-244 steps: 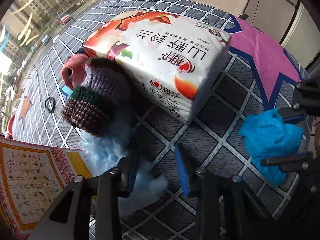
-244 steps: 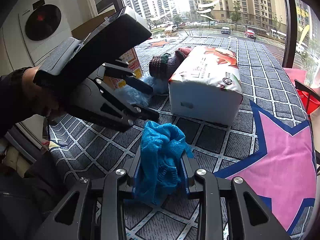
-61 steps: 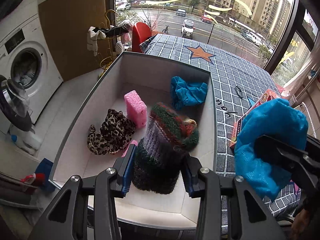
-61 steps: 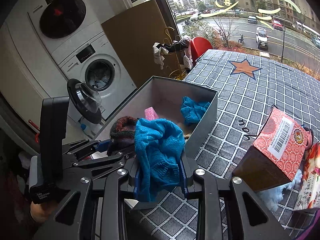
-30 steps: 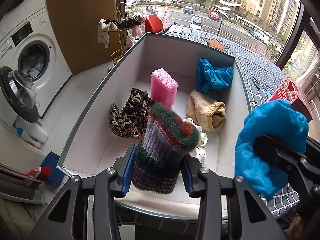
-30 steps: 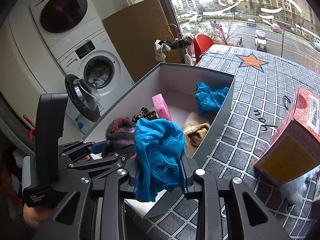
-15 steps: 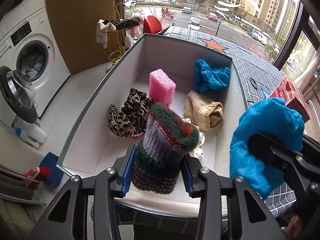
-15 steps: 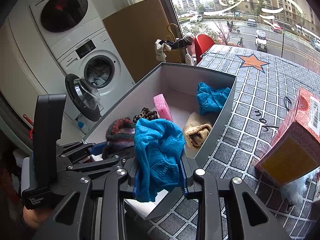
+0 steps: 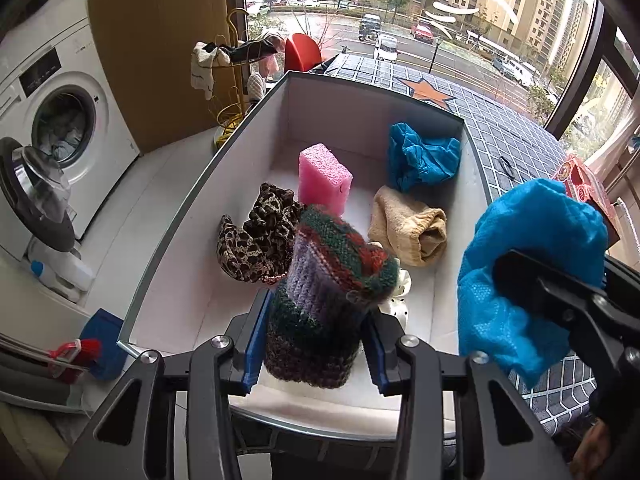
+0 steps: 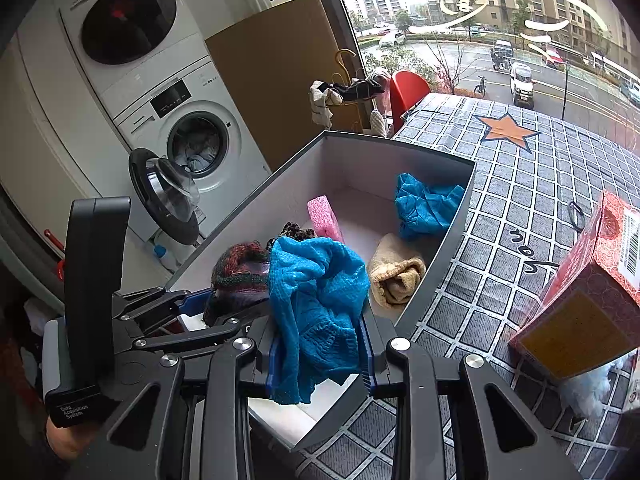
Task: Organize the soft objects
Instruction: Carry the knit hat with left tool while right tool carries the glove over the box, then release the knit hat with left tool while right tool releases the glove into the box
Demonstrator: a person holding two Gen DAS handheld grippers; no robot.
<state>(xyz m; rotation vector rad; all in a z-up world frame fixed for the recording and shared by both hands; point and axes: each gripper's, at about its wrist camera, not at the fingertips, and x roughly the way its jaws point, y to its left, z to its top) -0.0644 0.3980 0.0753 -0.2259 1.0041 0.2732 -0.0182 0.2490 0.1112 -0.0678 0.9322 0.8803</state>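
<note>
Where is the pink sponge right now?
The pink sponge stands inside the white box, seen in both wrist views. It is just behind the leopard-print cloth, left of the tan towel.

Both views are daylit – soft, overcast light comes through the window (image 9: 400, 20) at the top, no hard shadows. The street outside runs near overexposed, pale and washed. The white box (image 9: 348, 120) interior reflects evenly, with faint shade under the items inside. The near foreground is darker: black gripper frames read as low-detail silhouettes. Strong fisheye – straight box edges and the washing machine (image 10: 196, 144) bow outward, and the corners vignette to black. Focus is sharp across mid-field, no motion blur. White decals on the glass show as bright streaks; slight softness toward the rims.
</note>
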